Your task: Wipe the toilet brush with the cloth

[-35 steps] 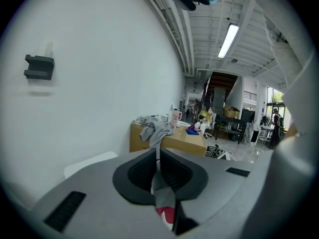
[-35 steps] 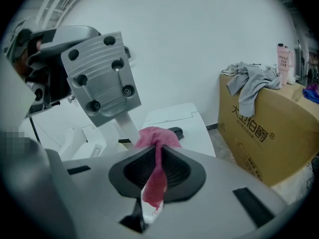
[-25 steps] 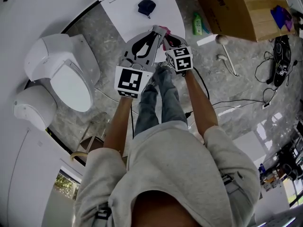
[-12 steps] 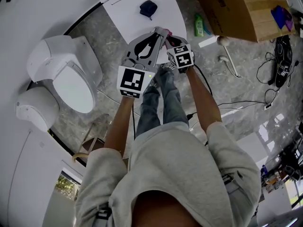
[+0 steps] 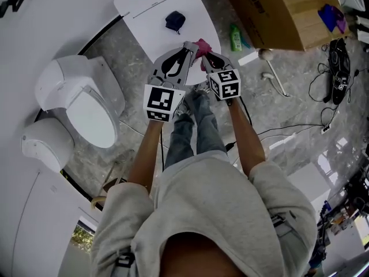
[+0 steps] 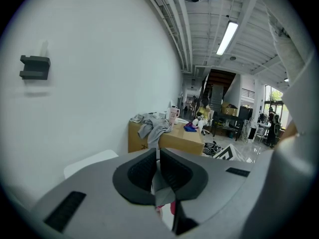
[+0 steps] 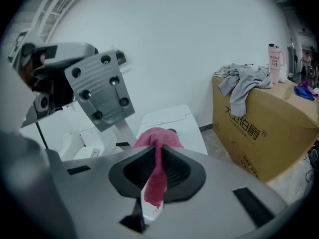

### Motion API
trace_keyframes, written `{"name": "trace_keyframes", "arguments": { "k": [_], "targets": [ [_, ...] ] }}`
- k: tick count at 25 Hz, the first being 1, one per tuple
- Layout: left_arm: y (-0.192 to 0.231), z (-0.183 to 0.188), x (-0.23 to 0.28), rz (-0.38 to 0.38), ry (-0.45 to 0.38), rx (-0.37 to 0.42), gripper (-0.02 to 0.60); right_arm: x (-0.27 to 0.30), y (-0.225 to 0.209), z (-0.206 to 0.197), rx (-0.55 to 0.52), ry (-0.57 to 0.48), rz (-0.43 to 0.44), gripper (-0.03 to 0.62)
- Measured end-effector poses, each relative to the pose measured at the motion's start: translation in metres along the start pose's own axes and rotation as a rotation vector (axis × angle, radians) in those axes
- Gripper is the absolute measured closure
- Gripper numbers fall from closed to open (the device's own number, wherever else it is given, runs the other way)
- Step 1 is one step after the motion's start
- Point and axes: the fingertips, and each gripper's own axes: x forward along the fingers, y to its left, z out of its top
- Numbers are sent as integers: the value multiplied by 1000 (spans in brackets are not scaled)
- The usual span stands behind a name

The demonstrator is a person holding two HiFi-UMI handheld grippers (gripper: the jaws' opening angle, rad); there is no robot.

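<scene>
My left gripper (image 5: 192,45) is shut on the toilet brush; only its pale handle (image 6: 160,190) shows between the pads. In the right gripper view that white handle (image 7: 123,129) runs down from the left gripper (image 7: 94,91). The brush head is hidden. My right gripper (image 5: 207,55) is shut on a pink cloth (image 5: 203,45). The cloth (image 7: 158,139) bunches above the jaws and hangs down between the pads. Both grippers meet tip to tip over the near edge of a white table (image 5: 155,7), the cloth right against the left gripper's tips.
A white toilet (image 5: 86,100) stands at the left. A dark blue object (image 5: 174,21) lies on the table. A cardboard box (image 5: 282,16) with clothes on it, a green bottle (image 5: 236,37), a long-handled tool (image 5: 275,69) and cables (image 5: 340,68) are at the right.
Both grippers stay closed and close together. The pink cloth now shows more above the left gripper's tips, and the right gripper has shifted slightly toward me.
</scene>
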Motion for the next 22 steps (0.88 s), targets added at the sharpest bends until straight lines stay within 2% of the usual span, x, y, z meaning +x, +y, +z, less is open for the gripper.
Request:
{"name": "trace_keyframes", "arguments": {
  "k": [9,22],
  "targets": [
    [1,-2,2,-3,25,44,543,-61,-7,40,13,-141,-72,536],
    [25,11,-29,53,-5,-15,556,-118,-11,94,-23,-259,-171,534]
  ]
}}
